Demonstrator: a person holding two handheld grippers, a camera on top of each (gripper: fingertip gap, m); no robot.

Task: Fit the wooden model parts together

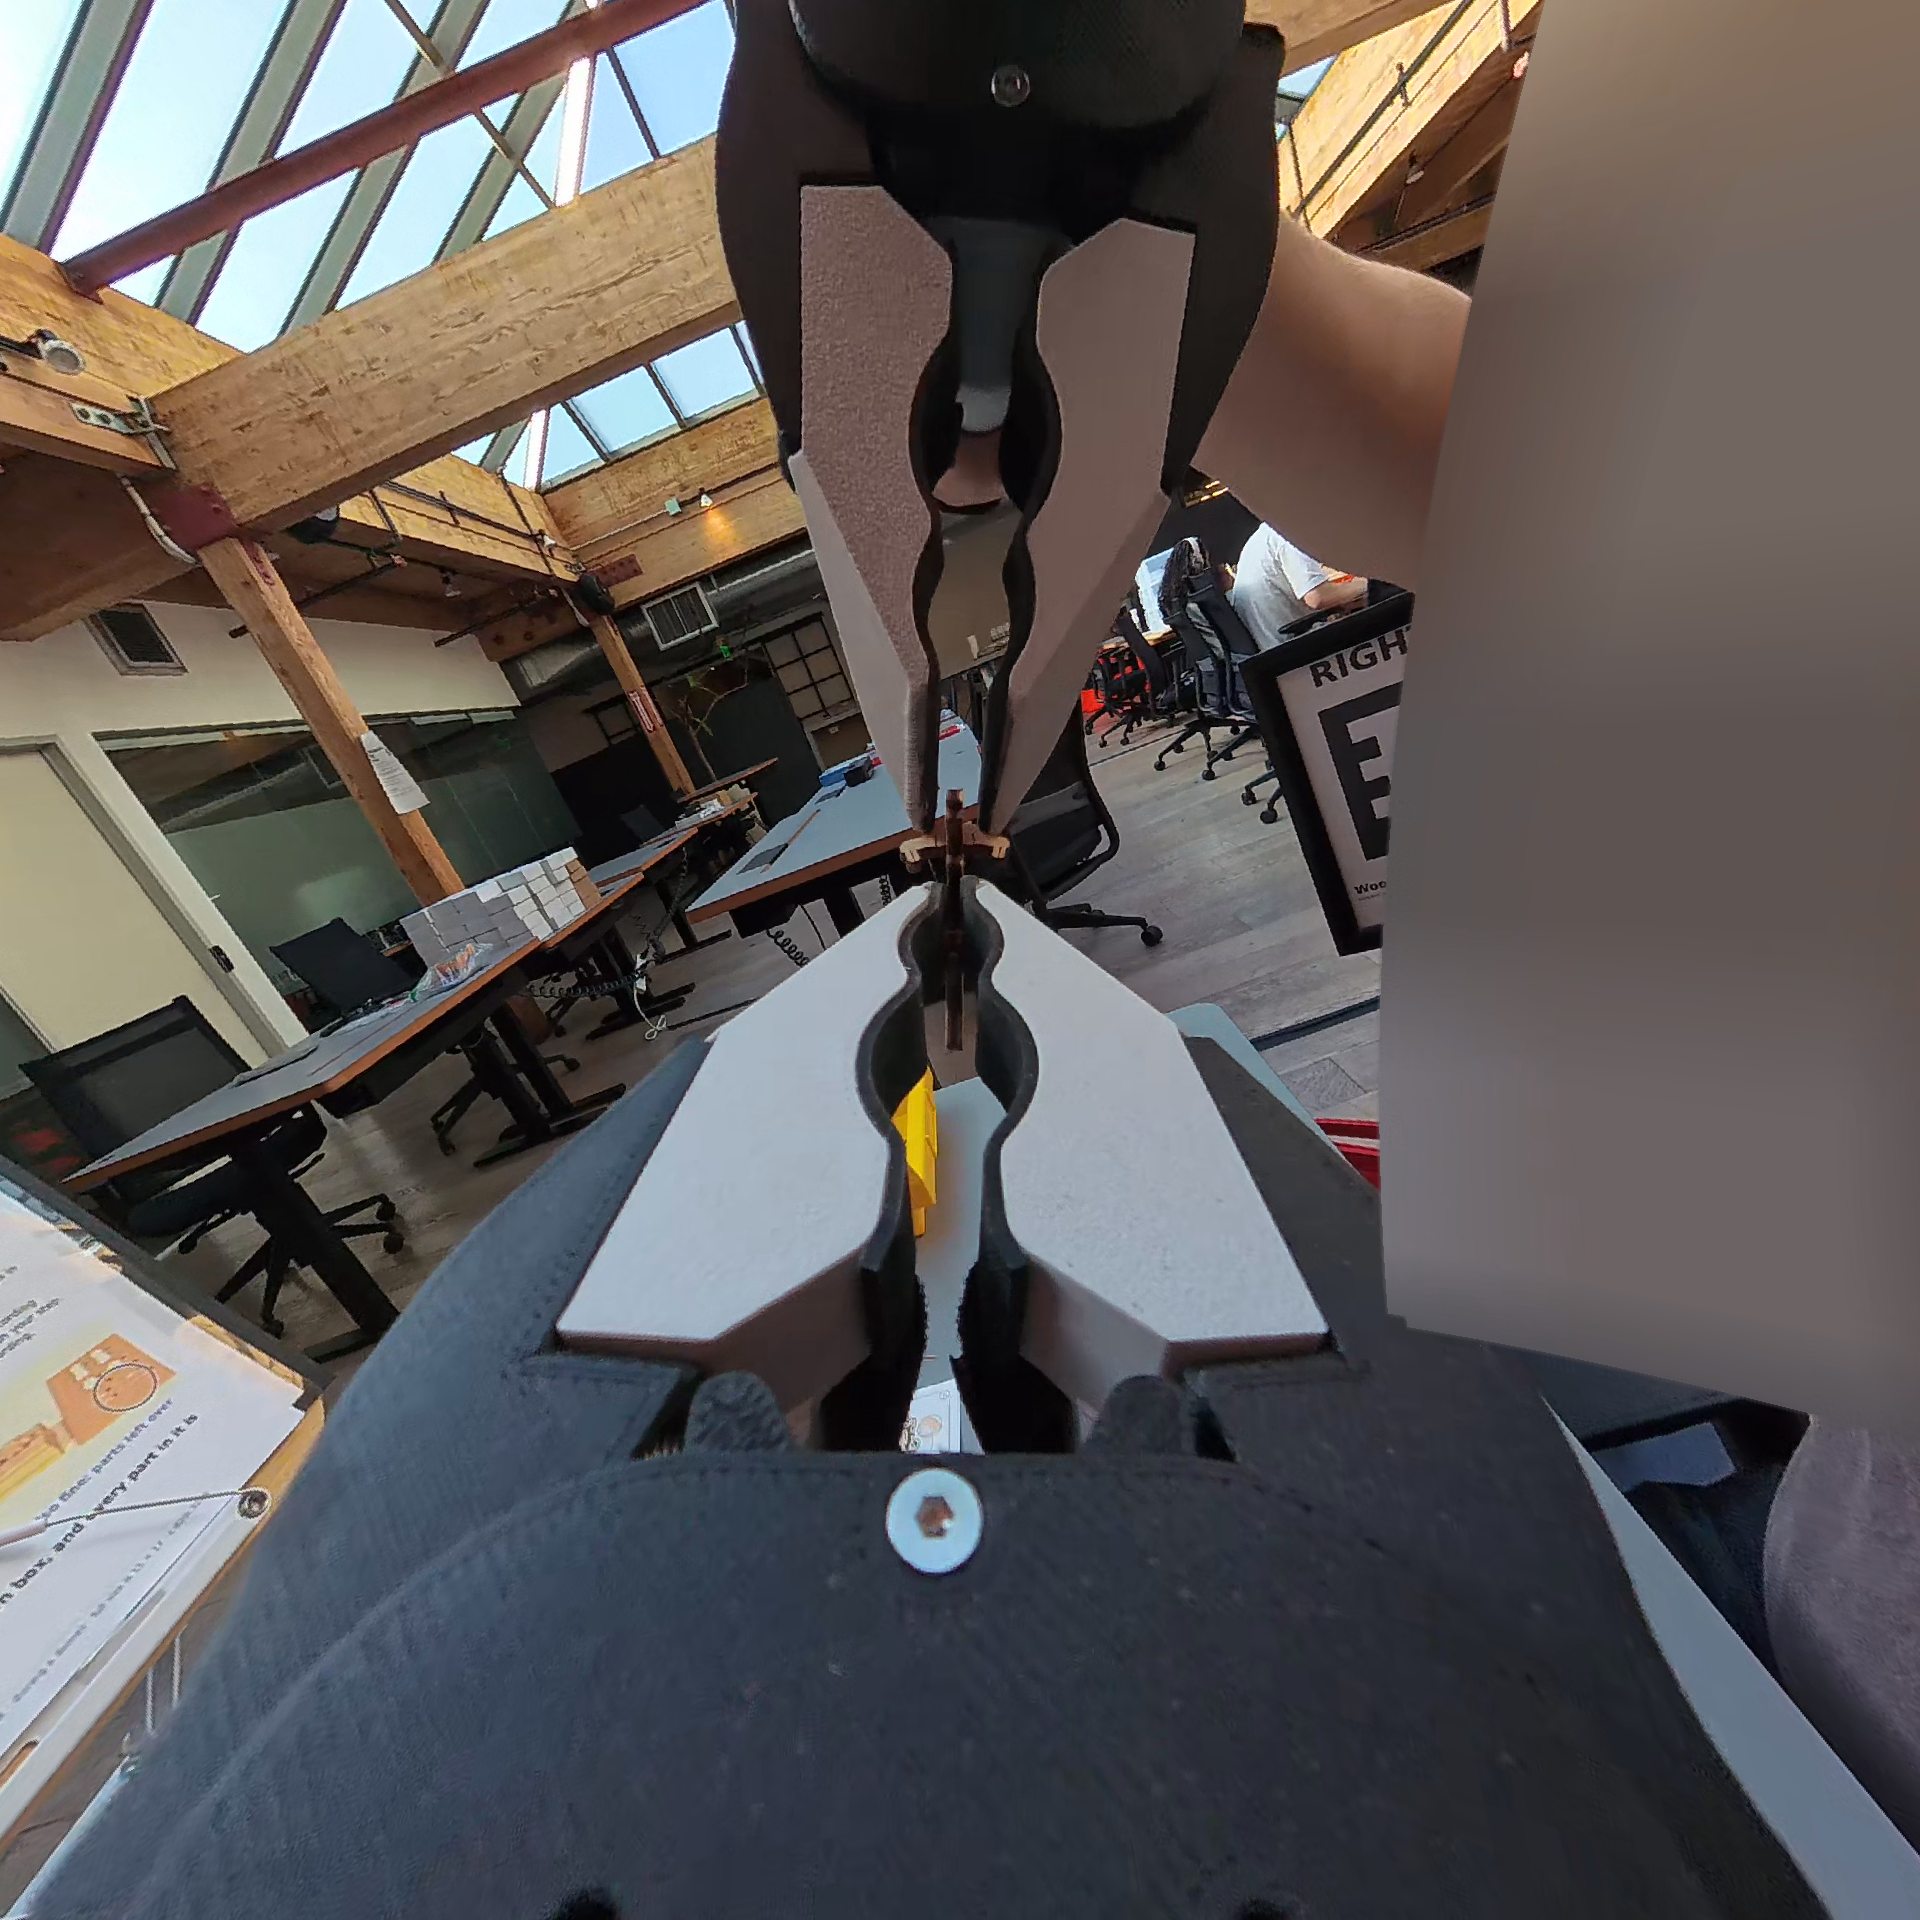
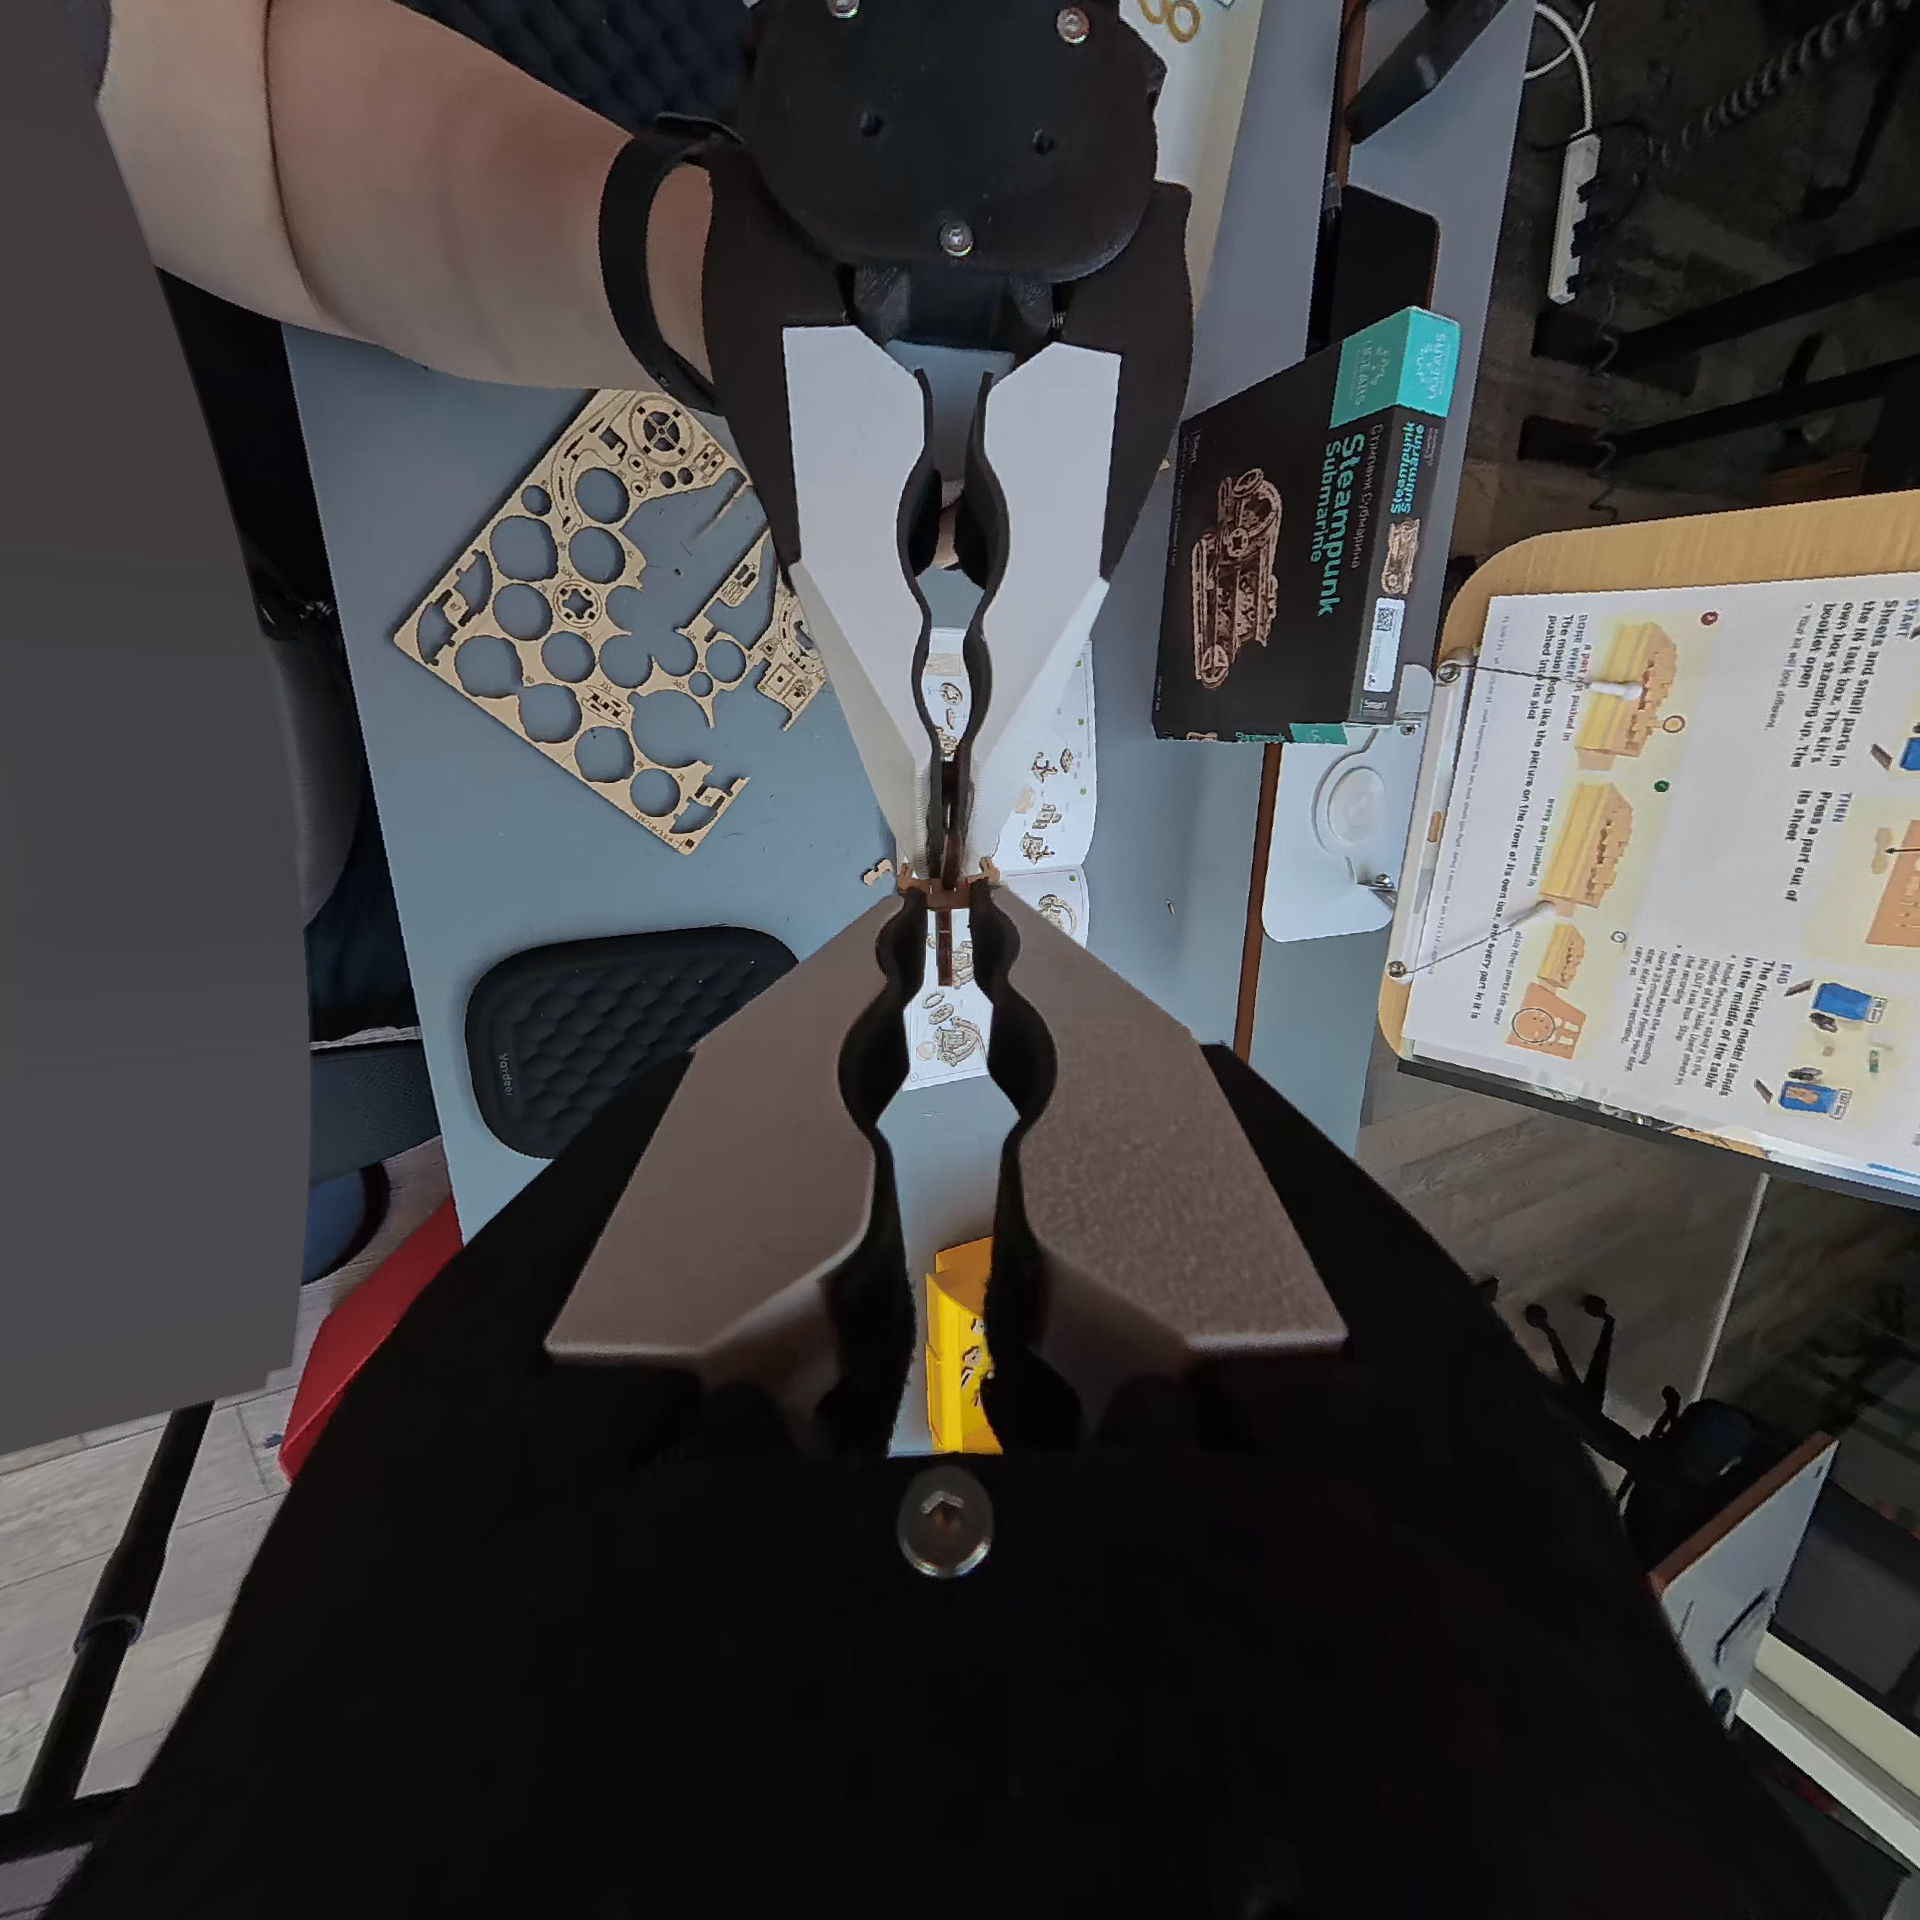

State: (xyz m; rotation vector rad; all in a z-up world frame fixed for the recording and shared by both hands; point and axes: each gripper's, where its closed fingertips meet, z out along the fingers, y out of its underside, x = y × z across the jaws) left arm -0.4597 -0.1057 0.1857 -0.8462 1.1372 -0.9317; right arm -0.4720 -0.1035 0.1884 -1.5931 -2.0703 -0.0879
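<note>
My two grippers meet tip to tip in the air above the table. My left gripper (image 1: 951, 902) is shut on a thin dark wooden part (image 1: 953, 966), seen edge-on between its fingers. My right gripper (image 2: 940, 914) is shut on a small brown wooden part (image 2: 943, 951). In the left wrist view the right gripper (image 1: 951, 810) comes down from above. In the right wrist view the left gripper (image 2: 943, 847) comes down from above. The two parts touch at a small crosswise piece (image 2: 940, 881) between the tips, which also shows in the left wrist view (image 1: 940, 844). I cannot tell how deep the joint sits.
On the blue-grey table (image 2: 468, 831) below lie a punched-out wooden sheet (image 2: 613, 623), a dark kit box (image 2: 1309, 520), an open booklet (image 2: 1049, 831), a black pad (image 2: 623, 1029) and a yellow bin (image 2: 961, 1340). An instruction board (image 2: 1683, 852) stands at the right. Desks and office chairs fill the room behind. My two grippers' fingertips are within a few centimetres of each other.
</note>
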